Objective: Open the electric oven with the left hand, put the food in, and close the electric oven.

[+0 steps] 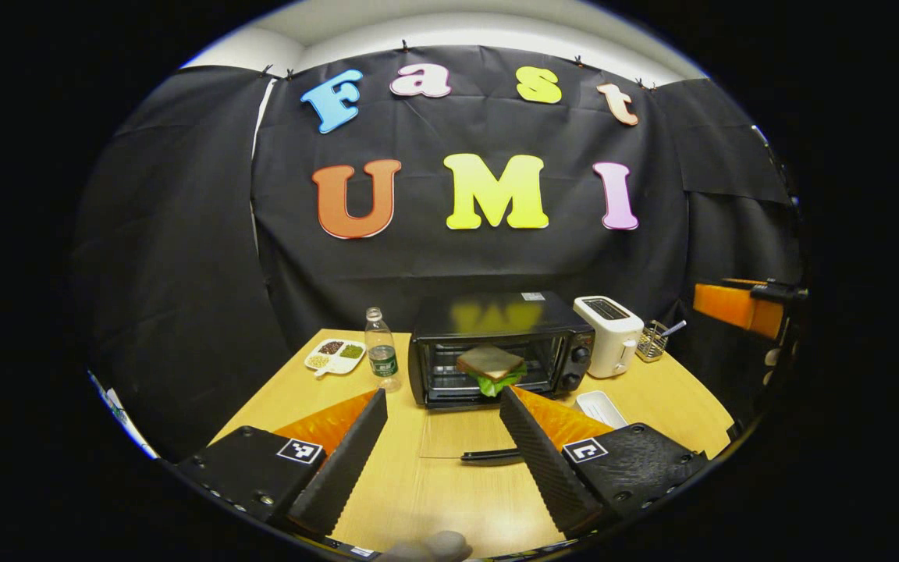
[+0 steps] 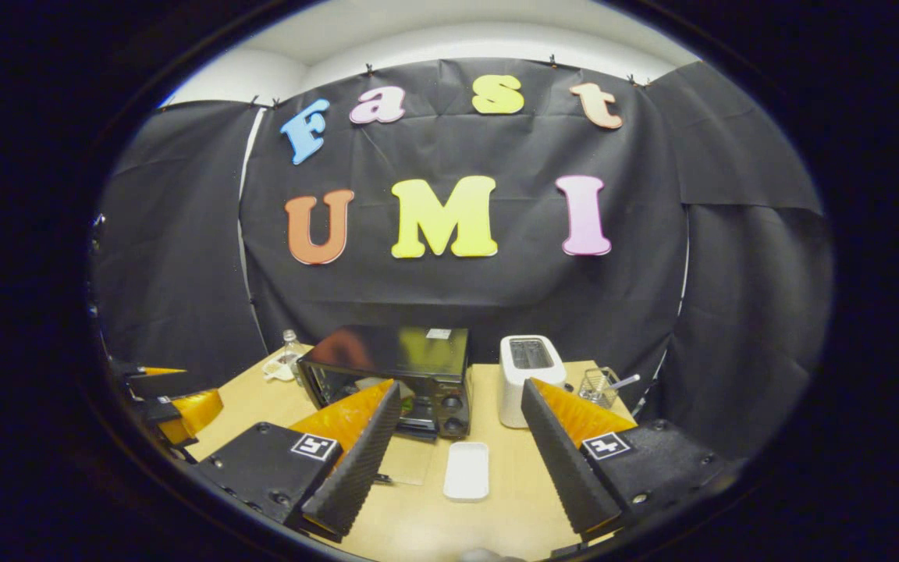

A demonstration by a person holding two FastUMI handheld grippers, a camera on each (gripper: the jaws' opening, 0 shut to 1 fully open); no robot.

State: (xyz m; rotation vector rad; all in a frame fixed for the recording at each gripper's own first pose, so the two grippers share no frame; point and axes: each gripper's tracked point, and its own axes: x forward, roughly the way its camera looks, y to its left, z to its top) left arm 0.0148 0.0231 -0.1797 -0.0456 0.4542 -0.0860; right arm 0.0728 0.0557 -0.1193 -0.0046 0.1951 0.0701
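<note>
Both grippers, left gripper (image 1: 443, 406) and right gripper (image 2: 457, 398), spread apart, one sandwich (image 1: 490, 368) in one oven (image 1: 500, 347)

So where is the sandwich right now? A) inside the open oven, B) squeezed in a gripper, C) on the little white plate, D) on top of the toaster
A: in the left gripper view the sandwich sits on the rack inside the oven, whose glass door lies folded down on the table, and both grippers are open and hold nothing.
</note>
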